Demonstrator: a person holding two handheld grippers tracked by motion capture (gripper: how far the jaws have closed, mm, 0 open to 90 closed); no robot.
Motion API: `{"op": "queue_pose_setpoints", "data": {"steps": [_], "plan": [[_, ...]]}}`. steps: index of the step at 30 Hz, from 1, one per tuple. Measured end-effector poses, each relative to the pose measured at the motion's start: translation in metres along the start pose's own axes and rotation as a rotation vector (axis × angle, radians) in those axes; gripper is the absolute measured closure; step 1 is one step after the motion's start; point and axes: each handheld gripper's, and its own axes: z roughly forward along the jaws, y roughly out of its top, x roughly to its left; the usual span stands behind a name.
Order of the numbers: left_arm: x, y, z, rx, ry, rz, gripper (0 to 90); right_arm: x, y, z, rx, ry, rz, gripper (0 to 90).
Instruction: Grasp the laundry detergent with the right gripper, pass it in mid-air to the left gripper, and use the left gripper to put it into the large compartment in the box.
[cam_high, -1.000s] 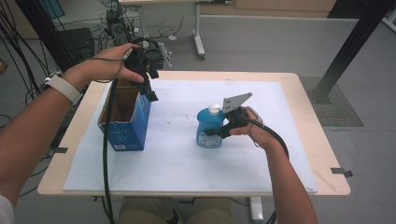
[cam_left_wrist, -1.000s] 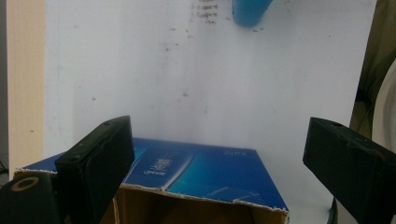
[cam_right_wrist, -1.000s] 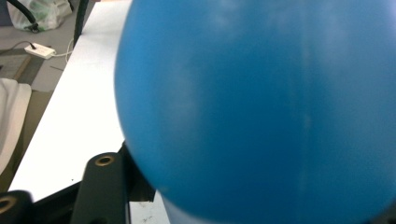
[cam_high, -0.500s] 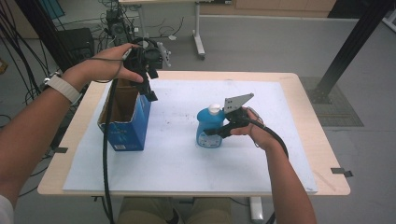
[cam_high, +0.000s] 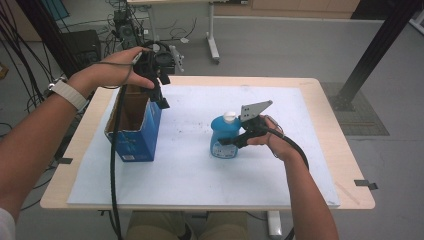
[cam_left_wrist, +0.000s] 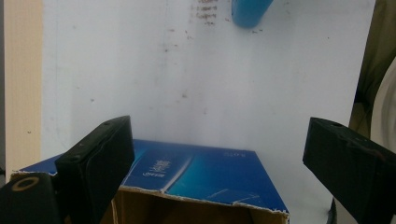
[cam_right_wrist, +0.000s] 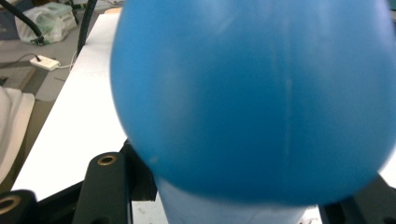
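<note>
High view is showing the right tool clamping the blue bottle from the bottle's right side, low on its body, with the bottle standing upright on the white sheet near the middle of the tabletop. Right gripper view is looking straight at the bottle, which is sitting blurred between the jaws, both of them pressing on it. A grey plate is sticking up from the right tool just beside the bottle's white cap. Over at the left, the left tool is hanging in the air above the far end of the open blue box, its jaws spread wide and grasping nothing. Left gripper view is looking down past those parted jaws at the box and the sheet beyond it. Box and bottle are standing well apart on the sheet
</note>
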Motion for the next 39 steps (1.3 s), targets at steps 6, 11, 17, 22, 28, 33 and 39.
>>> {"op": "queue_pose_setpoints", "data": {"steps": [6,11,17,22,28,33,39], "plan": [[0.0002,0.0000,-0.0003,0.001,0.001,0.004,9.4,0.0002,0.0008,0.0000,0.008,-0.003,-0.001,42.3],[-0.0004,-0.0001,-0.0005,-0.004,0.002,-0.003,9.5,-0.0002,0.0008,-0.0001,0.009,-0.001,0.000,42.4],[-0.0006,-0.0005,-0.0009,-0.004,0.004,-0.003,9.5,-0.0003,0.0009,-0.0002,0.011,0.000,0.001,42.3],[-0.0006,-0.0005,-0.0012,-0.006,0.004,-0.004,9.5,-0.0003,0.0011,-0.0002,0.012,-0.001,0.002,42.3],[-0.0006,-0.0015,-0.0019,-0.007,0.006,-0.007,9.5,0.0001,0.0011,0.0000,0.012,-0.002,0.001,42.4],[-0.0005,-0.0016,-0.0020,-0.007,0.006,-0.007,9.5,-0.0005,0.0016,0.0000,0.016,0.002,-0.001,42.3],[-0.0006,-0.0016,-0.0019,-0.010,0.005,-0.009,9.5,-0.0006,0.0025,-0.0001,0.024,0.003,0.001,42.3]]}}
